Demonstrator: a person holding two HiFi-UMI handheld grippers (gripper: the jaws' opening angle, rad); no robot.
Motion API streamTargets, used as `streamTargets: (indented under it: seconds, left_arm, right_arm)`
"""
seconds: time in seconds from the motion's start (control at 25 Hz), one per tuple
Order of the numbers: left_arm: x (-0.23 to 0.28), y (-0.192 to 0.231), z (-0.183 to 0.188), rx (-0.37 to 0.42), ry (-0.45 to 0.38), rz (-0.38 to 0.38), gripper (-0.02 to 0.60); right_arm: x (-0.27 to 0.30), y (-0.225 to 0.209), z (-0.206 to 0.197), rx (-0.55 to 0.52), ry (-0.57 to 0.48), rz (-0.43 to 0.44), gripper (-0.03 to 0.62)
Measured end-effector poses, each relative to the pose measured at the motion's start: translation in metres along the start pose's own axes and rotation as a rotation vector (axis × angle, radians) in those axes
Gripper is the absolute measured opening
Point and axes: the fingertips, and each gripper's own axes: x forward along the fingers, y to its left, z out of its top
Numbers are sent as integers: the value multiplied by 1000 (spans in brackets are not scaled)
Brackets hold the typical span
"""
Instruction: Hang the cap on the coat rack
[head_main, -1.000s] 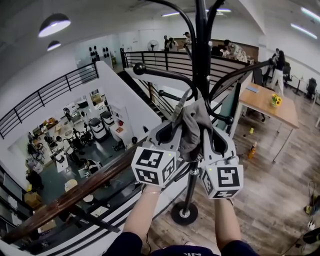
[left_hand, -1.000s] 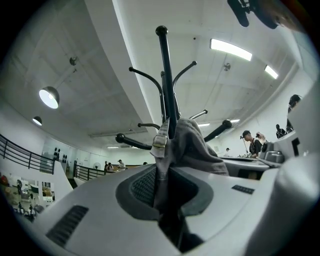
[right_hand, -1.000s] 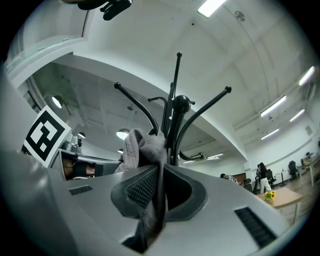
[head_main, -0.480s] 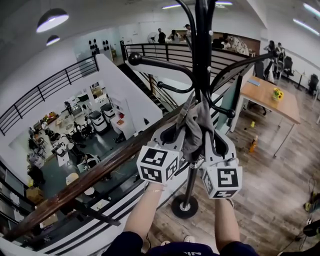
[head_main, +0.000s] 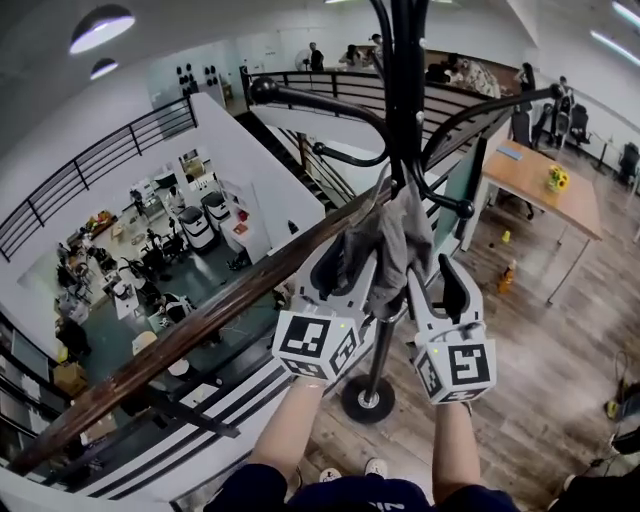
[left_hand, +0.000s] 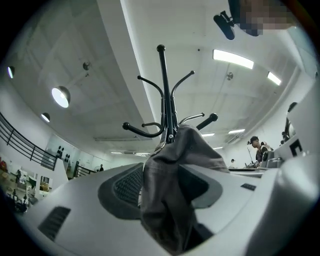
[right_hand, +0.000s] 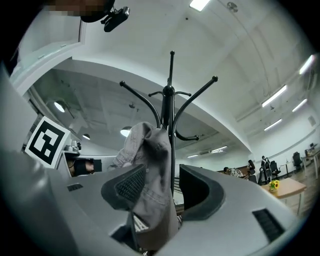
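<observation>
A grey cap (head_main: 395, 245) hangs limp from a hook of the black coat rack (head_main: 405, 100), close to its pole. My left gripper (head_main: 345, 262) is just below it on the left and my right gripper (head_main: 432, 278) on the right, both pointing up. Both sets of jaws are opening, with cap fabric still hanging between them. In the left gripper view the cap (left_hand: 175, 170) drapes between the spread jaws of the left gripper (left_hand: 165, 186), under the rack (left_hand: 162, 90). In the right gripper view the cap (right_hand: 150, 165) rests against one pad of the right gripper (right_hand: 162, 189), clear of the other.
A wooden handrail (head_main: 200, 330) with black balusters runs diagonally just beyond the rack; past it is a drop to a lower floor. The rack's round base (head_main: 368, 400) stands on wood flooring. A wooden table (head_main: 530, 200) and several people are at the back right.
Both grippers' jaws have spread apart from their pinch on the cap and dropped slightly lower. The cap stays hanging on the rack.
</observation>
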Motion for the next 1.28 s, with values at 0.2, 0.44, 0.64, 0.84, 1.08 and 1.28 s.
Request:
streamTargets:
  seconds: [0.2, 0.44, 0.64, 0.84, 1.08, 1.28]
  left_arm:
    - [-30, 2, -19, 22, 49, -1, 262]
    - [-68, -2, -45, 11, 127, 12, 267]
    - [-104, -6, -78, -8, 231, 35, 267]
    - [-139, -9, -118, -19, 327, 77, 267]
    - [-168, -7, -152, -14, 416, 124, 267]
    - [-177, -6, -158, -18, 455, 137, 267]
  right_arm:
    - [-20, 8, -19, -25, 36, 24, 264]
    - [-45, 5, -56, -27, 120, -29, 270]
    - [-69, 11, -95, -9, 217, -36, 268]
    - [-93, 24, -126, -36, 308, -19, 269]
    - [-111, 29, -151, -55, 391, -21, 270]
    - [-118, 38, -160, -53, 429, 7, 267]
